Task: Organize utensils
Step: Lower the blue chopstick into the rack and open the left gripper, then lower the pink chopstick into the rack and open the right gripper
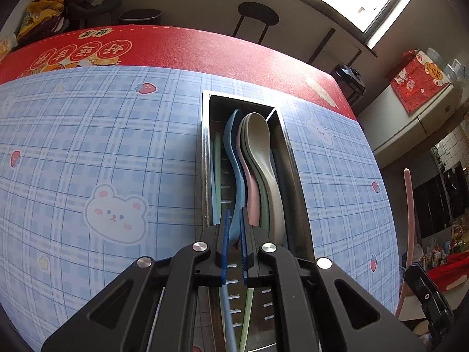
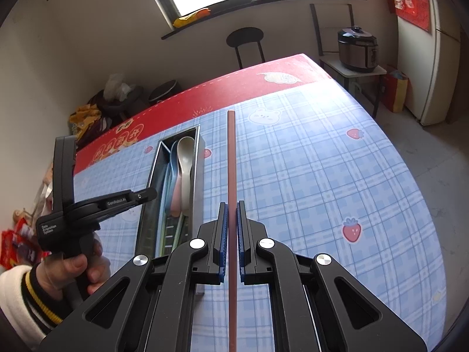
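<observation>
Steel tray (image 1: 293,158) | left gripper (image 1: 234,220) tilted down, jaws clamp blue spoon (image 1: 234,158) | right gripper (image 2: 231,214) clamps pink chopstick (image 2: 231,158)

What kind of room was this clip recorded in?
Most likely a home kitchen or dining room: a table under a patterned cloth, an electric cooker on a side stand, and a fridge against the wall.

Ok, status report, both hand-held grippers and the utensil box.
Left hand-held gripper shut on blue spoon over metal box. Right hand-held gripper shut on pink chopstick, beside box. Nothing blocking.
</observation>
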A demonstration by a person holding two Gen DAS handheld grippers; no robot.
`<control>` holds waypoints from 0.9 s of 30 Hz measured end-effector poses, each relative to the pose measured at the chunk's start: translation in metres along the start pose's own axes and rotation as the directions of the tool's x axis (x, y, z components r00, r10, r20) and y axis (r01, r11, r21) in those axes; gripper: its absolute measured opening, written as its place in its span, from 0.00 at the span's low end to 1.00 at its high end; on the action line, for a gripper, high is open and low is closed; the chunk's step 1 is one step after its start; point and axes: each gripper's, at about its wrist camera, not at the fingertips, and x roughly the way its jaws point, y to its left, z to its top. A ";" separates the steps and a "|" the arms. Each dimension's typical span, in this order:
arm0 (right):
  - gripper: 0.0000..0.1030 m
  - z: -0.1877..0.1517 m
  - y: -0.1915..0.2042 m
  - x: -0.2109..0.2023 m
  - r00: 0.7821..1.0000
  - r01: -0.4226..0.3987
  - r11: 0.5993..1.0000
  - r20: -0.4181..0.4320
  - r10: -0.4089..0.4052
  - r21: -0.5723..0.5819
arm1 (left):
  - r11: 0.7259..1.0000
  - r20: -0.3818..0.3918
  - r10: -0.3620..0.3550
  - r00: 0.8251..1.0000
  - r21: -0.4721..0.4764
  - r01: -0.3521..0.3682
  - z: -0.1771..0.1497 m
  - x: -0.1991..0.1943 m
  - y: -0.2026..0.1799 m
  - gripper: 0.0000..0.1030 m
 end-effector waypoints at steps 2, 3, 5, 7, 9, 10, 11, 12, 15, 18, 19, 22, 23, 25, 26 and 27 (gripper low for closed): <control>0.06 0.001 0.003 -0.003 1.000 0.001 1.000 0.008 -0.001 0.002 | 1.000 0.005 -0.006 1.000 0.008 0.006 0.000 -0.005 0.000 0.10; 0.06 0.002 0.006 -0.005 1.000 0.001 1.000 0.012 -0.001 0.003 | 1.000 0.009 -0.008 1.000 0.011 0.008 0.001 -0.009 0.001 0.13; 0.06 0.003 0.009 -0.008 1.000 0.000 1.000 0.019 0.000 0.001 | 1.000 0.018 -0.014 1.000 0.016 0.014 0.001 -0.016 0.003 0.17; 0.06 0.004 0.014 -0.009 1.000 -0.003 1.000 0.022 0.003 0.000 | 1.000 0.032 -0.015 0.999 0.020 0.014 0.000 -0.026 0.006 0.30; 0.06 0.003 0.019 -0.009 1.000 -0.005 1.000 0.022 0.005 0.003 | 1.000 0.047 -0.020 0.999 0.019 0.019 0.000 -0.035 0.012 0.46; 0.06 0.003 0.022 -0.009 1.000 -0.006 1.000 0.021 0.006 0.005 | 1.000 0.055 -0.022 0.998 0.021 0.021 0.000 -0.040 0.015 0.53; 0.06 0.003 0.024 -0.008 1.000 -0.008 1.000 0.020 0.008 0.006 | 0.999 0.061 -0.023 0.998 0.025 0.022 0.000 -0.045 0.018 0.57; 0.06 0.003 0.027 -0.007 1.000 -0.011 1.000 0.018 0.011 0.007 | 0.999 0.065 -0.023 0.998 0.030 0.021 -0.001 -0.050 0.022 0.66; 0.06 0.003 0.036 -0.001 1.000 -0.021 1.000 0.008 0.021 0.007 | 0.999 0.076 -0.016 0.997 0.035 0.013 -0.003 -0.065 0.036 0.89; 0.06 0.002 0.048 0.009 0.999 -0.034 0.999 -0.008 0.034 -0.002 | 1.000 0.078 0.013 0.997 0.018 -0.014 -0.006 -0.078 0.053 0.94; 0.06 0.002 0.053 0.013 0.999 -0.038 0.999 -0.014 0.038 -0.005 | 1.000 0.075 0.012 0.997 0.012 -0.013 -0.006 -0.082 0.059 0.94; 0.06 0.004 0.068 0.028 0.998 -0.048 0.998 -0.034 0.047 -0.030 | 1.000 0.078 0.029 0.996 0.010 -0.030 -0.010 -0.097 0.074 0.94; 0.06 0.005 0.074 0.034 0.998 -0.051 0.998 -0.040 0.049 -0.042 | 0.999 0.089 0.036 0.995 0.014 -0.037 -0.011 -0.103 0.079 0.94; 0.06 0.007 0.086 0.047 0.997 -0.055 0.996 -0.056 0.051 -0.068 | 0.999 0.123 0.046 0.991 0.020 -0.048 -0.014 -0.115 0.089 0.94; 0.06 0.008 0.090 0.054 0.996 -0.060 0.995 -0.068 0.054 -0.080 | 0.999 0.140 0.047 0.989 0.017 -0.050 -0.016 -0.122 0.094 0.94; 0.06 0.009 0.095 0.062 0.995 -0.063 0.994 -0.082 0.056 -0.091 | 0.999 0.151 0.047 0.987 0.010 -0.049 -0.017 -0.128 0.100 0.94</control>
